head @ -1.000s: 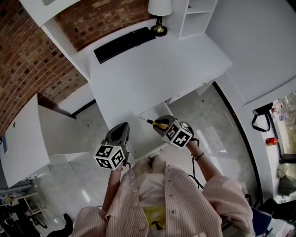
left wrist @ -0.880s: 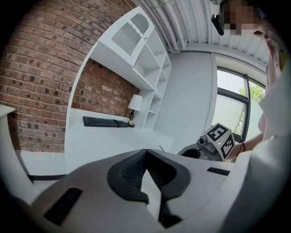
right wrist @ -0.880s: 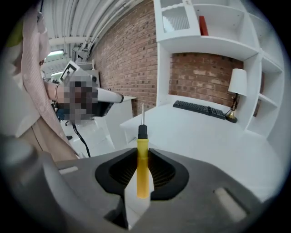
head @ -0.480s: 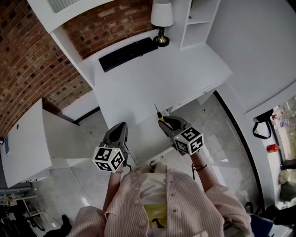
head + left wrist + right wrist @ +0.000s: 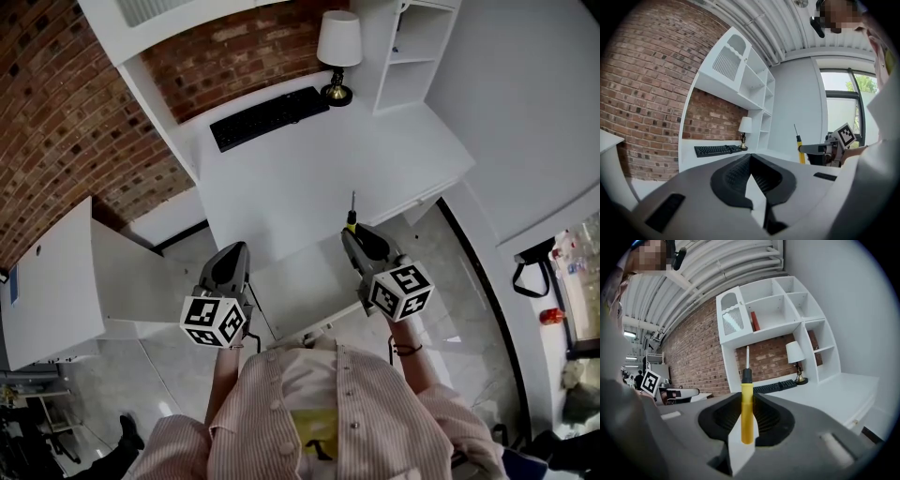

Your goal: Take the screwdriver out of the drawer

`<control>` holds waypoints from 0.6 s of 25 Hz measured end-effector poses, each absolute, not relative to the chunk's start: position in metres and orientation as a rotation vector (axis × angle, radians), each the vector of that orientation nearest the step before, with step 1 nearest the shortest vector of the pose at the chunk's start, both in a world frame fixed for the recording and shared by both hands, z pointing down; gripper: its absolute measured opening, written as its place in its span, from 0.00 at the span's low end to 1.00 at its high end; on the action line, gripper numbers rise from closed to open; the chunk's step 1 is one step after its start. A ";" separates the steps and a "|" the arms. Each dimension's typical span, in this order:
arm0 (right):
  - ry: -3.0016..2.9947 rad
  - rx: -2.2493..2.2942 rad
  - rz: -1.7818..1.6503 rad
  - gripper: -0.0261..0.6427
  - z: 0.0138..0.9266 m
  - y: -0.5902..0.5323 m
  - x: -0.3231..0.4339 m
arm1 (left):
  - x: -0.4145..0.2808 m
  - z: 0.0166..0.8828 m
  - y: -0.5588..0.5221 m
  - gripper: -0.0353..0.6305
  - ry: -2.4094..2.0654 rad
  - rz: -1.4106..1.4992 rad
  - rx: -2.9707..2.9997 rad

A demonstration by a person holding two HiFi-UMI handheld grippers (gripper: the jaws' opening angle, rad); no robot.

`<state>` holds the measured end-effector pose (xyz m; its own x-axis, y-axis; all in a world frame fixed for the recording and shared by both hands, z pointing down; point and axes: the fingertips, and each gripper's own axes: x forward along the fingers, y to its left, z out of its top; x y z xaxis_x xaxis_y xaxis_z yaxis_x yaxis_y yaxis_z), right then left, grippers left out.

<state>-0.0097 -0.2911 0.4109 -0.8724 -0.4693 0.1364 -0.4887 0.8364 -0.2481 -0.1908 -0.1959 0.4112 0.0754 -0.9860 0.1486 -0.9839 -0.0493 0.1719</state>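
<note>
**Screwdriver [image 5: 747, 411] comes upright as both grippers lift away from the drawer [image 5: 305, 286]**

Since a second ago my right gripper [image 5: 360, 240] has rolled and risen. The tool's shaft, which then lay pointing sideways across the open drawer, now points away from me towards the back edge of the desk [image 5: 300, 178]. My left gripper [image 5: 231, 259] has climbed a little too, beside the drawer's left edge.

The white desk fills the middle of the head view, with a keyboard [image 5: 269, 117] and a lamp [image 5: 338, 47] along its back edge. The drawer stands pulled out under its front edge. My right gripper is clenched on the screwdriver's yellow handle, the pads gripping its lower part and the metal shaft standing free above them. The tool hangs just over the desk's front edge and looks clear of the drawer. My left gripper is closed on nothing, its pads meeting at the tips.

The risk, as I judge it, is the narrow round handle. A fast swing of the wrist or any slackening of the pads could let it pivot or slide out. A careless move forward could also knock the exposed shaft against the desk.
</note>
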 end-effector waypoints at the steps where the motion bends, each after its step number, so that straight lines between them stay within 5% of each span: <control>1: -2.950 0.778 0.421 0.16 0.407 -0.293 -0.008 | -0.192 0.409 -0.196 0.05 -2.002 -0.017 2.124; 15: -2.967 0.889 0.399 0.16 0.398 -0.306 0.000 | -0.204 0.401 -0.200 0.05 -2.065 0.015 2.114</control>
<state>0.0001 -0.3058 0.3981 -0.8378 -0.5383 0.0907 -0.5431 0.8053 -0.2376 -0.2045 -0.1997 0.4011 0.0317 -0.9901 0.1367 -0.9920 -0.0144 0.1258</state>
